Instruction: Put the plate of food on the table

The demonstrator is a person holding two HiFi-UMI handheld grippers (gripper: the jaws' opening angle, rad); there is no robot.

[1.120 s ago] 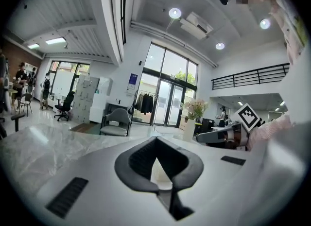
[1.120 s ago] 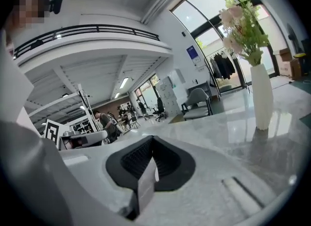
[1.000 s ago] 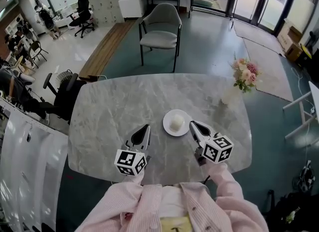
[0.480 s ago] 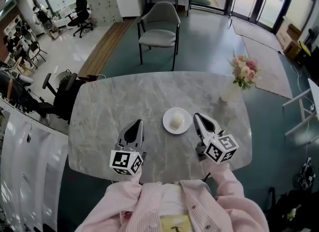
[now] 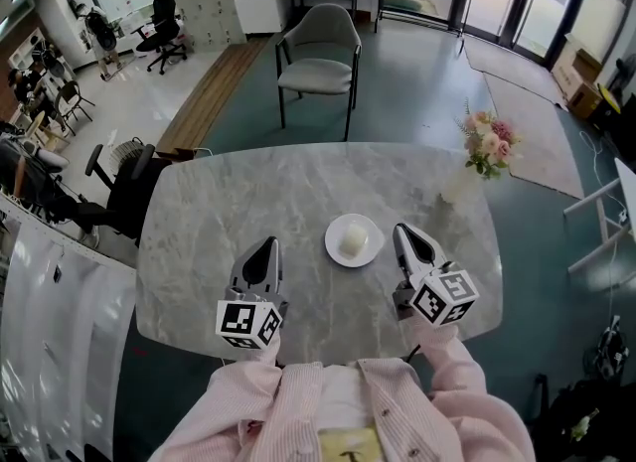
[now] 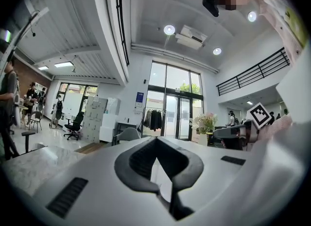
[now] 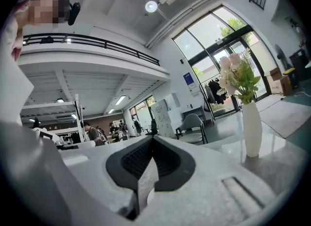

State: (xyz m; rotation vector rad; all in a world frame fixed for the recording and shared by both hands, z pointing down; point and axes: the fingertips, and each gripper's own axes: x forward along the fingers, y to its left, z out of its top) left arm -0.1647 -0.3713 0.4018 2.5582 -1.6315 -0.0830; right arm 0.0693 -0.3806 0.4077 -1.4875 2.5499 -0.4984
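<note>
The person's pink sleeves (image 5: 298,400) come up from the bottom of the head view and cross the near edge of the grey marble table (image 5: 238,202). Both tools are held over its near strip. The left gripper (image 5: 266,242) has its jaws pressed together with nothing between them, as its own view shows, where the dark pads meet at the tip (image 6: 156,140). The right gripper (image 5: 401,229) is the same: its jaws are closed on each other and hold nothing (image 7: 152,137). Between the two tips the white plate (image 5: 336,249) sits flat on the tabletop with a pale round piece of food (image 5: 353,240) at its middle. It touches neither gripper; the right tip is near its rim and the left tip stands further off. The plate lies well in from every edge of the table. Bare marble spreads to its left and beyond it up to the far edge. Toward the far right corner stands a pale vase (image 5: 459,188) of flowers (image 5: 487,144), which the right gripper view shows upright (image 7: 251,128) and well apart from the plate. Past the far edge a grey chair (image 5: 320,53) stands back from the table on open floor. A wooden bench (image 5: 214,92) runs to its left, and a dark office chair (image 5: 119,187) sits off the table's left side.
</note>
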